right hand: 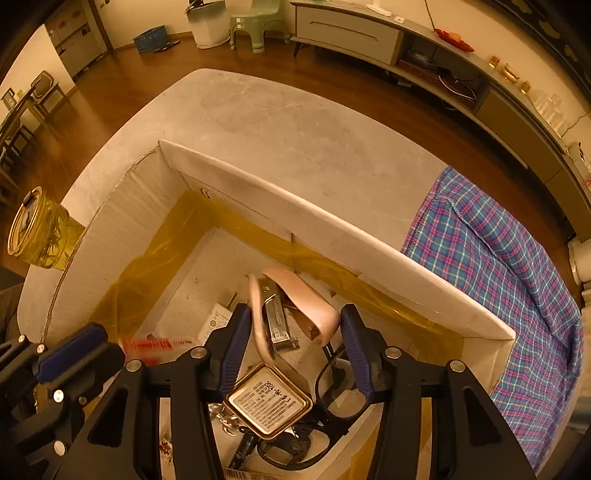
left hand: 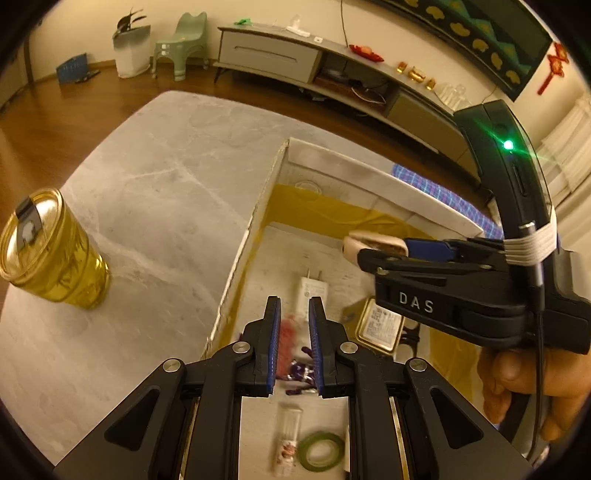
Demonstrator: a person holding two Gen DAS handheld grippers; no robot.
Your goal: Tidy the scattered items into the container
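A white cardboard box (left hand: 332, 155) lined with yellow tape stands on the grey marble table (right hand: 277, 110). My left gripper (left hand: 294, 306) hangs over its near left corner, jaws a narrow gap apart. A blurred red packet (left hand: 286, 339) lies loose below the gap, touching neither pad. My right gripper (right hand: 295, 314) points down into the box, shut on a pink stapler (right hand: 291, 295) that gapes open between the pads. In the box lie a white plug (left hand: 310, 291), a gold tin (right hand: 269, 402), black glasses (right hand: 332, 391), a purple wrapper (left hand: 299, 371) and a green tape roll (left hand: 321, 448).
A lidded glass tumbler of yellow tea (left hand: 55, 254) stands on the table left of the box. A blue plaid cloth (right hand: 498, 277) hangs over the table's right end behind the box. A hand (left hand: 524, 380) holds the right gripper's handle. A low TV cabinet (right hand: 369, 33) lines the far wall.
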